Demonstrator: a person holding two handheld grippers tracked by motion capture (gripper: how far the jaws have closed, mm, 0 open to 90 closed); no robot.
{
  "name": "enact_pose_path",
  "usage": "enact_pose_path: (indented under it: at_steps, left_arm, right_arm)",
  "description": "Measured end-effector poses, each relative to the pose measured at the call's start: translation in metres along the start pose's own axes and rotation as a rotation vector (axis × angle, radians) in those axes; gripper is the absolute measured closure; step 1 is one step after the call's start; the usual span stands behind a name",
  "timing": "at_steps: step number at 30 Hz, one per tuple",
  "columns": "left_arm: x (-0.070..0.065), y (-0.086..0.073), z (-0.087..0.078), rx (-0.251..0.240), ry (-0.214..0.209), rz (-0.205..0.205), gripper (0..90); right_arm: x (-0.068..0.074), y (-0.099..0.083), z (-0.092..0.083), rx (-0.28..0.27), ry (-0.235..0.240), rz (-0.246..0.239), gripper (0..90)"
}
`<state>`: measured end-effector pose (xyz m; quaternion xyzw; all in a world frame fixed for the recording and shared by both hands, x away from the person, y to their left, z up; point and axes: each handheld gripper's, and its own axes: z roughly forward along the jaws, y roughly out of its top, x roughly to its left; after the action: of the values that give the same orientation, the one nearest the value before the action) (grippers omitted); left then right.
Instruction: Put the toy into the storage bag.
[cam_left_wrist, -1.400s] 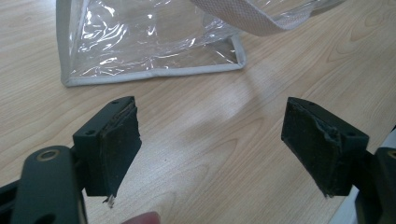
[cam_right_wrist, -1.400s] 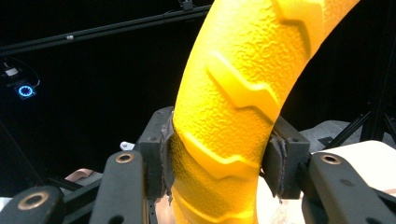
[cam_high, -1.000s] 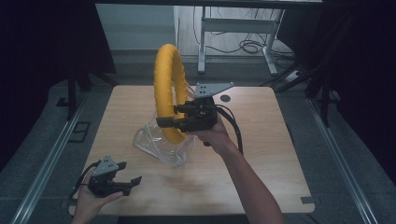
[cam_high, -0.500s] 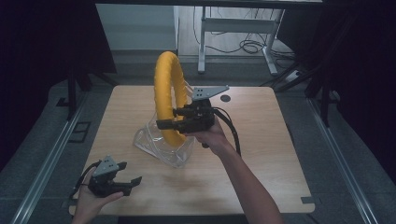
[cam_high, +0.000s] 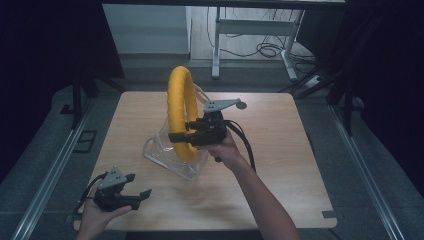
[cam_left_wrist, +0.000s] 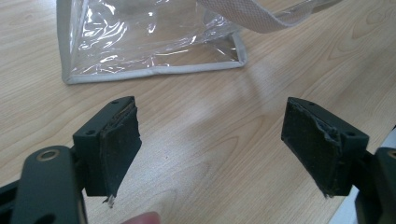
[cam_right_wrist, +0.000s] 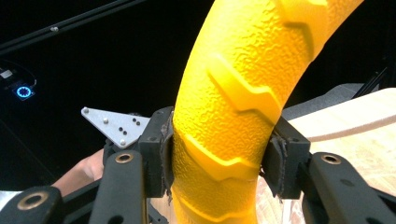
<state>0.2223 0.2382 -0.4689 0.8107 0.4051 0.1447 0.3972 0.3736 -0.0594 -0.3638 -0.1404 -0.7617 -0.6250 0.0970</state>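
A light wooden table is set in a dark room. A textured yellow rubber ring is held upright, clamped by the right gripper, its bottom inside a clear plastic bag. The left gripper is held wide open near the front-left edge.

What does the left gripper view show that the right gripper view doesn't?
Left gripper view alone: the left tongs open above bare wood, and beyond them the clear bag with its grey edging and a white strap.

Right gripper view alone: the right tongs shut on the yellow ring, its raised tread pattern close up, against a dark background, with the other hand and a grey plate farther off.

Both: the wooden table, plus black jaws with worn pads.
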Motion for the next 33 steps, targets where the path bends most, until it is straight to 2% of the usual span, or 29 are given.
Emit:
enact_pose_path:
  at_steps: [10, 17, 21, 25, 28, 33]
  left_arm:
    - [0.0, 0.0, 0.0, 0.002, -0.001, 0.001, 19.3]
    - [0.0, 0.0, 0.0, 0.001, 0.001, 0.0, 19.2]
    - [0.0, 0.0, 0.0, 0.002, 0.001, 0.001, 19.2]
    - [0.0, 0.0, -0.001, 0.001, 0.001, -0.001, 19.2]
    - [-0.001, 0.0, 0.0, -0.001, -0.001, -0.002, 19.2]
    - [-0.001, 0.0, 0.001, 0.002, -0.001, -0.001, 19.0]
  right_arm:
    - [-0.003, -0.01, 0.005, 0.019, 0.001, 0.009, 50.0]
    - [-0.015, -0.025, 0.012, 0.049, -0.009, 0.052, 49.7]
    - [-0.019, -0.027, 0.012, 0.04, -0.001, 0.068, 49.4]
    - [-0.022, -0.027, 0.008, 0.027, -0.045, 0.075, 48.1]
    - [-0.025, -0.028, 0.003, 0.016, -0.047, 0.085, 47.9]
    - [-0.023, -0.029, 0.001, 0.005, -0.07, 0.064, 46.6]
